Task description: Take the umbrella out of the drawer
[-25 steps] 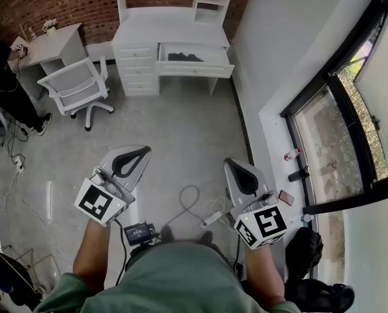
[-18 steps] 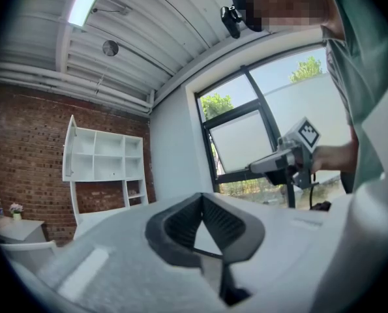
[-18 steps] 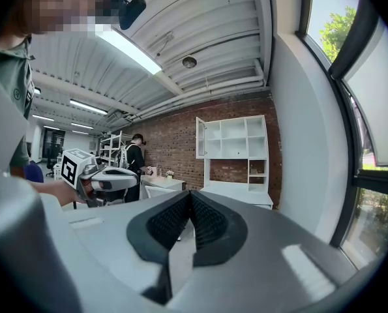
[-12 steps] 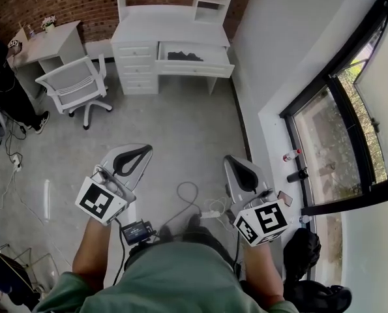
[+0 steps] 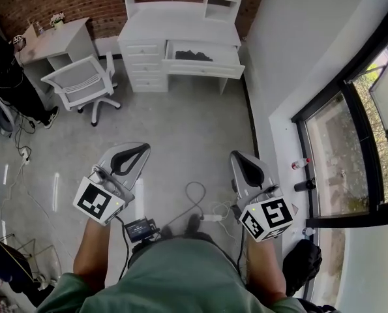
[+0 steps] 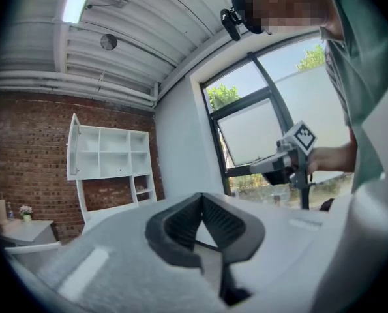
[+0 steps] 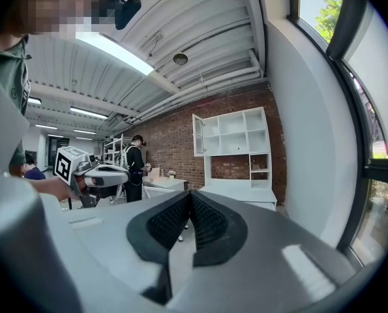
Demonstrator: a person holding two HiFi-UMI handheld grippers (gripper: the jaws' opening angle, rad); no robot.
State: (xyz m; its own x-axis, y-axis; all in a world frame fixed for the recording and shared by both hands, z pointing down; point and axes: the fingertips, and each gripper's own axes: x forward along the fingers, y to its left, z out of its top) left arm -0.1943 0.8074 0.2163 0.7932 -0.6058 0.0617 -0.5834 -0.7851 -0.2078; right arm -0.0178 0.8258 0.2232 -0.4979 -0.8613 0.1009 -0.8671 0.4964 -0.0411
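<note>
The dark folded umbrella [image 5: 194,56] lies in the open white drawer [image 5: 205,66] of the white desk unit [image 5: 167,31] at the far end of the room. My left gripper [image 5: 141,150] is held out over the grey floor, far short of the drawer, shut with nothing in it. My right gripper [image 5: 238,157] is beside it on the right, also shut and empty. In the left gripper view the jaws [image 6: 201,198] meet, and the right gripper [image 6: 280,165] shows beyond them. In the right gripper view the pads [image 7: 191,196] touch, with the left gripper [image 7: 94,172] to the side.
A white office chair [image 5: 83,83] stands left of the desk unit, by a small side desk [image 5: 53,41]. A person [image 5: 11,77] stands at the far left. A cable and power strip [image 5: 210,217] lie on the floor at my feet. Bottles [image 5: 299,163] stand on the sill below the window [image 5: 357,129]; a black bag [image 5: 301,259] lies at the lower right.
Desk unit, drawer and chair have slid slightly down and right in the head view as I step toward them. Both grippers ride along, still shut and empty.
</note>
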